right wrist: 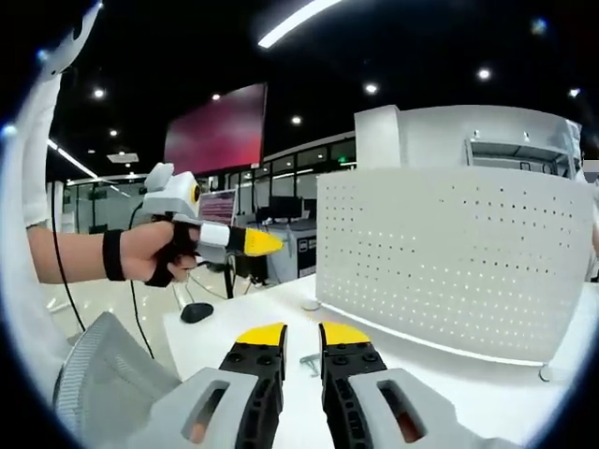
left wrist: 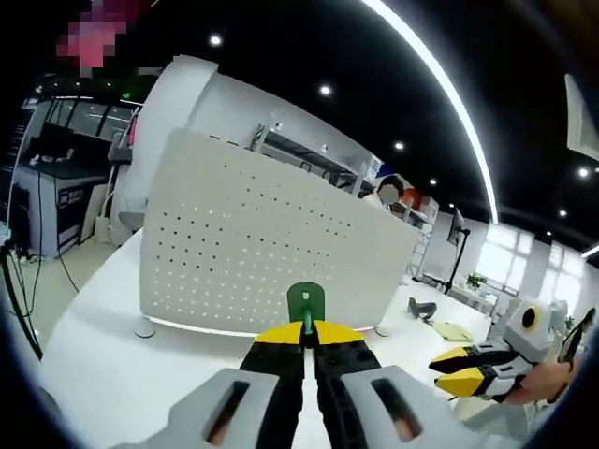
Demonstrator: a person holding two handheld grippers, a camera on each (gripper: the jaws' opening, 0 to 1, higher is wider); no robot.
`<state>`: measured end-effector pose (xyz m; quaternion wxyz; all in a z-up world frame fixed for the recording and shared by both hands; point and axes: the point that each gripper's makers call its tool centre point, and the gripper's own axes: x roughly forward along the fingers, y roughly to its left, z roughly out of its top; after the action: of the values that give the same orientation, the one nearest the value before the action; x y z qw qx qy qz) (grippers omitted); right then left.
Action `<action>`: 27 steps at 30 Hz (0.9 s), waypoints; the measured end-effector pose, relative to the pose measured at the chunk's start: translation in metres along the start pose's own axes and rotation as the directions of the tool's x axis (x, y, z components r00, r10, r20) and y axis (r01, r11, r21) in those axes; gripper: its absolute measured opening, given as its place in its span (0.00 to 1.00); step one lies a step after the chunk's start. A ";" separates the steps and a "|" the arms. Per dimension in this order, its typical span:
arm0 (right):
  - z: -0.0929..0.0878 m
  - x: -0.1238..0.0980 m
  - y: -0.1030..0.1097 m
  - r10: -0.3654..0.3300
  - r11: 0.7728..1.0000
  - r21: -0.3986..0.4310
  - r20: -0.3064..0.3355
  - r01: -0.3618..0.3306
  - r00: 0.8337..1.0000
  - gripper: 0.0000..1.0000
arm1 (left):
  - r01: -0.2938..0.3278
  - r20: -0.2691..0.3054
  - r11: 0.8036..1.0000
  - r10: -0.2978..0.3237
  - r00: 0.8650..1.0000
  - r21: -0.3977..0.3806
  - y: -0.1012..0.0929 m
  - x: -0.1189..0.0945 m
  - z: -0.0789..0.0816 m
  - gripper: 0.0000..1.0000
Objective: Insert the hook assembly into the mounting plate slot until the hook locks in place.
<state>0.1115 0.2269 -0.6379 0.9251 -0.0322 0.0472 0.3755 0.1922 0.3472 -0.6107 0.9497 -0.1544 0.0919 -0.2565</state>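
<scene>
Clamped in the left gripper (left wrist: 308, 334), a green hook (left wrist: 305, 304) points ahead at the pegboard (left wrist: 262, 253), probably lining up a slot. Right gripper (right wrist: 301, 335), jaws apart, holds nothing.

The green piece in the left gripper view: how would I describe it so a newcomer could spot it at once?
Start at the big white pegboard standing upright on the white table. In front of its lower edge, the left gripper holds its yellow-tipped jaws shut on a small green hook. It is the one green thing among white, yellow and black, a flat tab with a rounded top and a small hole.
</scene>
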 end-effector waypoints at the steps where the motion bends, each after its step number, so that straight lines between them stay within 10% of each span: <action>1: 0.000 -0.001 -0.001 -0.003 1.000 -0.003 0.000 0.003 1.000 0.13 | -0.031 0.001 0.999 0.031 1.000 0.006 0.006 0.002 0.002 0.02; 27: -0.011 -0.021 -0.018 -0.080 0.996 0.041 0.004 0.080 0.997 0.21 | -0.149 0.013 0.982 0.148 0.989 0.118 0.042 0.034 0.039 0.02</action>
<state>0.1083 0.1987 -0.6461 0.9399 -0.0141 0.0507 0.3373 0.2503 0.3731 -0.5920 0.9739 -0.0908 0.0858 -0.1897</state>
